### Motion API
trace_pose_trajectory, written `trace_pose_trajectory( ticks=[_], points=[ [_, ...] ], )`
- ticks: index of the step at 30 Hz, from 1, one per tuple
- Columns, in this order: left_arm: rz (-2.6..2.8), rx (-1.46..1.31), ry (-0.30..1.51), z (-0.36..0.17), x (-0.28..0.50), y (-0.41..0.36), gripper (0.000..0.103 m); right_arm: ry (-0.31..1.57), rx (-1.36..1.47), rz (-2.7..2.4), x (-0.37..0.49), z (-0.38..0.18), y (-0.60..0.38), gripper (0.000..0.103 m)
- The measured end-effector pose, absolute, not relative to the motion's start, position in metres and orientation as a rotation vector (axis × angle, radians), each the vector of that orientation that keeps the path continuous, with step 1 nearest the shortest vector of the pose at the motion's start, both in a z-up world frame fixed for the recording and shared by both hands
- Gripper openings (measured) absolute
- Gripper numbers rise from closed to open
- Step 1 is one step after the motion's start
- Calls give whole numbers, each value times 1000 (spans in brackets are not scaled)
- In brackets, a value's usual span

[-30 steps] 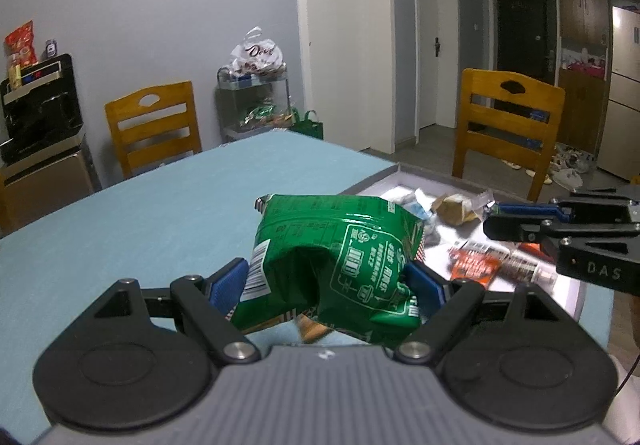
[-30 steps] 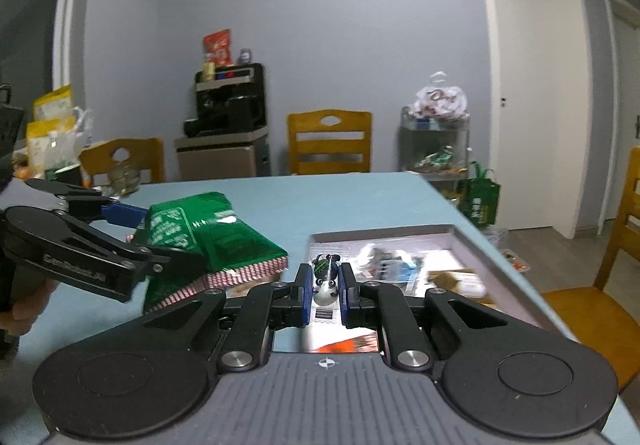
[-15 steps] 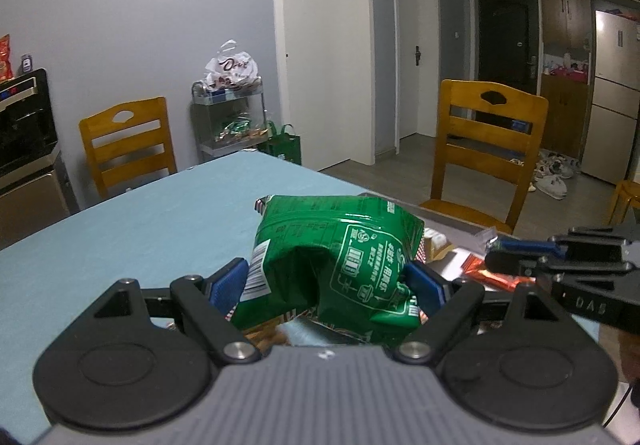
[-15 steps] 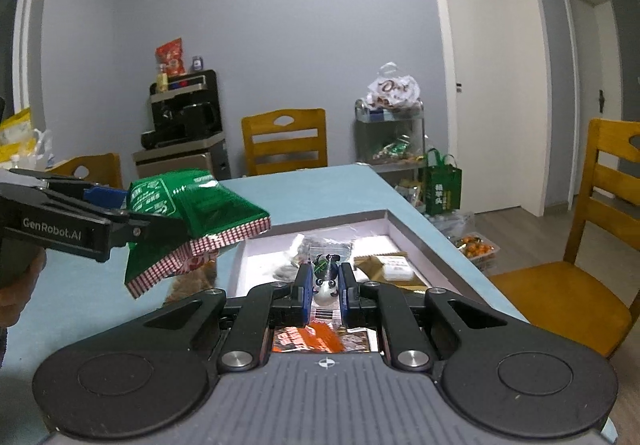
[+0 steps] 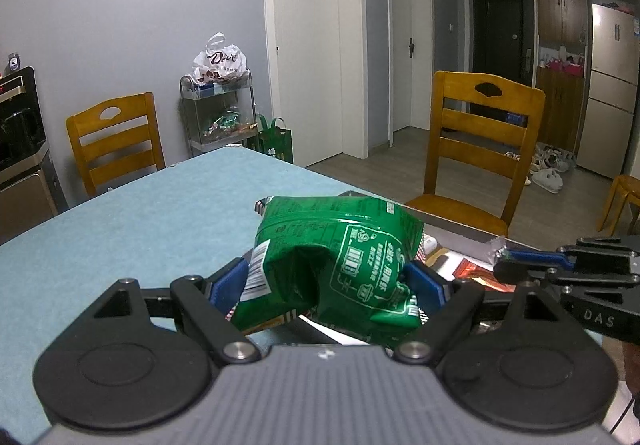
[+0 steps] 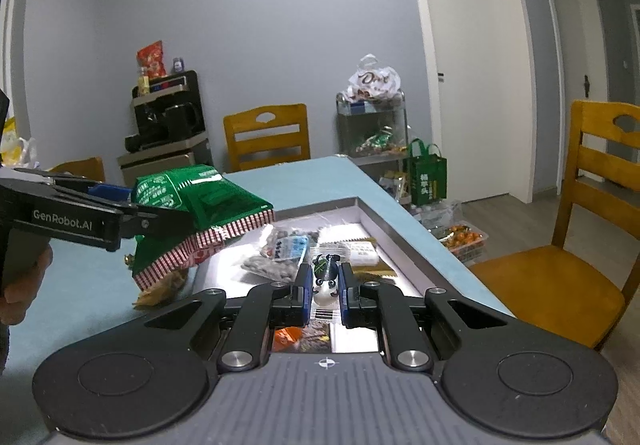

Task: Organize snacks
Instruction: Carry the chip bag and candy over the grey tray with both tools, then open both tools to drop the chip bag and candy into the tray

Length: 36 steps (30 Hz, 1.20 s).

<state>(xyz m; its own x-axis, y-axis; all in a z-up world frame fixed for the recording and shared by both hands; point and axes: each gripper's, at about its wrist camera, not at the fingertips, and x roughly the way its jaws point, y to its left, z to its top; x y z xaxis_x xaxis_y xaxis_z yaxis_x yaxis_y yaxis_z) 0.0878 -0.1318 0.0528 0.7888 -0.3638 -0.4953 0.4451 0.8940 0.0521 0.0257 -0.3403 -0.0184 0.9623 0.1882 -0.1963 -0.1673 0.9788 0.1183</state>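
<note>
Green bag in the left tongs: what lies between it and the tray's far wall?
In the right wrist view, loose snack packets on the tray floor lie beyond the green bag.

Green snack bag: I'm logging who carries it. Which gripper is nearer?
Left. The left gripper clamps the green snack bag; the right gripper is beside it, gripping a panda packet.
</note>
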Motion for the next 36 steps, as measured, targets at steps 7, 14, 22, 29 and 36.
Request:
trace_pose_trajectory(
  ticks=[7,14,22,29,36],
  points=[
    [-447,200,527,41,104,-154,85,238,107,163,31,-25,-347,15],
    [-475,220,578,24,120,-181,85,264,80,114,35,-27,-349,16],
    [-504,250,574,13,119,-201,85,297,54,98,39,-34,-349,16],
    [-443,227,573,7,129,-199,87,299,60,106,41,-34,-349,17],
    [-435,237,571,5,127,-199,97,311,57,110,42,-36,-346,24]
  ],
)
